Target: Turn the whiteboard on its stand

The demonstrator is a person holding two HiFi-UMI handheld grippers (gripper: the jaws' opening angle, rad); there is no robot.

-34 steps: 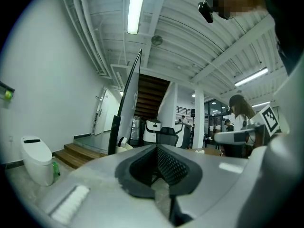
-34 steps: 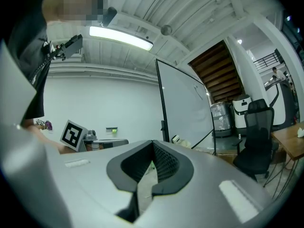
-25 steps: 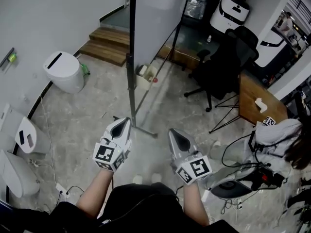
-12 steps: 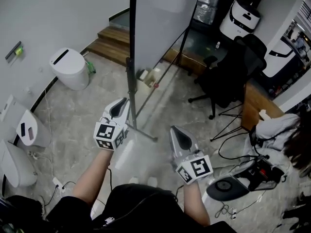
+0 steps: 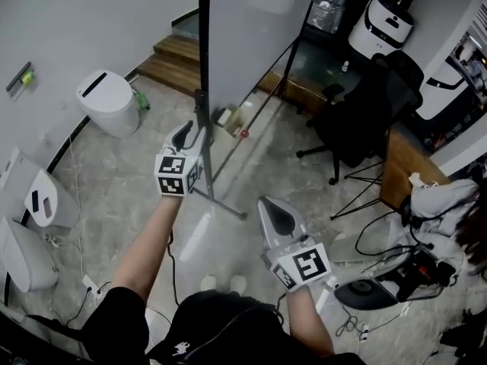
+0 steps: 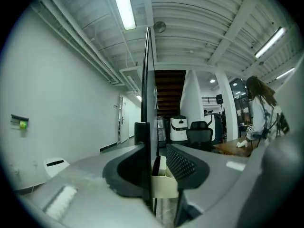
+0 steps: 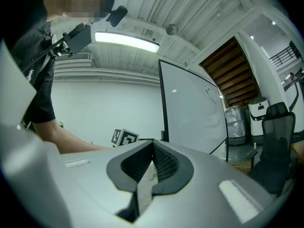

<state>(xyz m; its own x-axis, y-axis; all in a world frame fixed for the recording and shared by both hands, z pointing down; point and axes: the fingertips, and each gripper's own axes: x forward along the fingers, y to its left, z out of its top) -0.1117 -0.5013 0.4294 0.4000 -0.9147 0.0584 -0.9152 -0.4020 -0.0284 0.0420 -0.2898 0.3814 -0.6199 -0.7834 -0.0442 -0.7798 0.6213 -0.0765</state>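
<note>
My left tongs (image 5: 186,137) opening, whiteboard (image 5: 243,36) edge between them, unpinched. Right tongs (image 5: 278,220) together, empty. I think turn not begun.

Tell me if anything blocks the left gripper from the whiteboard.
Nothing visible does. The left gripper is at the whiteboard, whose dark edge stands between its opening jaws.

Whiteboard (image 5: 247,36): tall white panel in a thin dark frame, standing upright, face blank. Black stand post (image 5: 204,52) is running up its near edge. Foot bar (image 5: 224,206) is resting on the stone floor (image 5: 137,173). Thin slanted brace (image 5: 260,101) is leaning along the far side. Left gripper view is catching the panel edge-on.
</note>
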